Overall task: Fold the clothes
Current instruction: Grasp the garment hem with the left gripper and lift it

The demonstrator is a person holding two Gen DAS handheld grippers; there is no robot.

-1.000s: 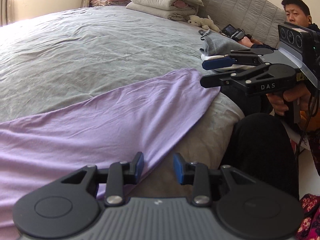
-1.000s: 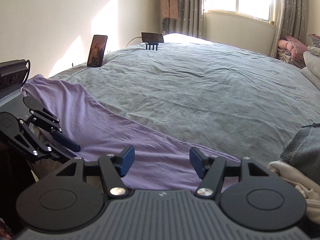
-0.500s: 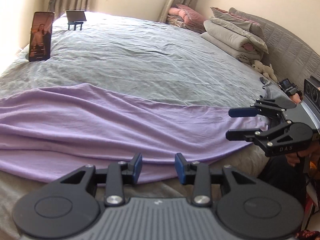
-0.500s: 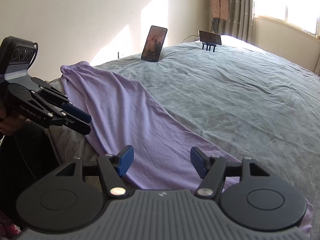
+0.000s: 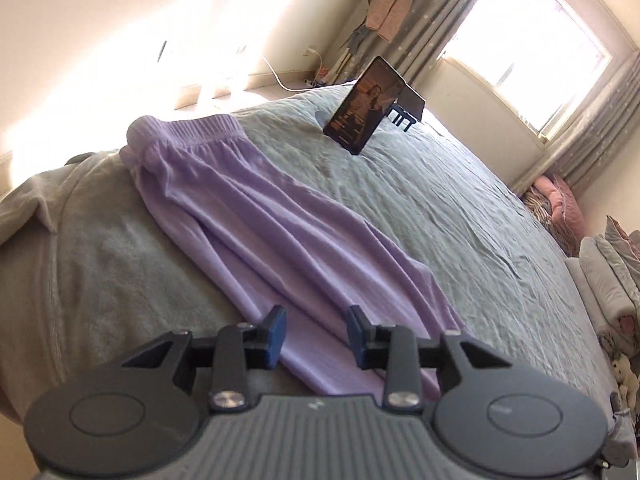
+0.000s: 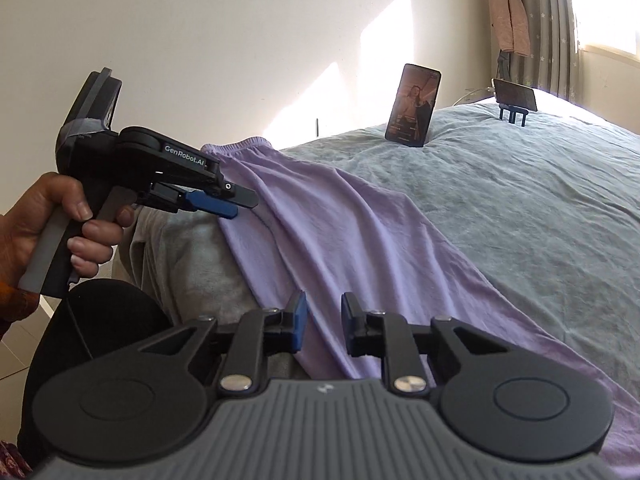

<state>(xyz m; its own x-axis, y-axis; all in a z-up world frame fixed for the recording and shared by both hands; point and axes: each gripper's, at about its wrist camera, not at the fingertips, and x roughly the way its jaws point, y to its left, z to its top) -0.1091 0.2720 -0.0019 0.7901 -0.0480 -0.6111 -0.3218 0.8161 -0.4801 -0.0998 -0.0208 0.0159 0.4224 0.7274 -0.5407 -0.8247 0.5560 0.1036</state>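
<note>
Both grippers have swung toward the waistband end, right gripper (image 6: 323,326) just narrowing its jaws, left gripper (image 5: 316,336) part open, both empty above the one purple pants (image 6: 340,236) laid flat along the bed (image 6: 520,208) edge, two phones (image 6: 413,111) propped behind.

Under my black, blue-padded claw (image 6: 323,328) lie plain lilac trousers (image 6: 344,236) on a grey bedspread (image 6: 520,200).

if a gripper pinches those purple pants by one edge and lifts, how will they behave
The purple pants will probably hang limp: thin cloth, already rippled in soft folds. They look light, so one pinch should likely lift them. Draped partly over the bed edge, they might slide off if tugged.
</note>
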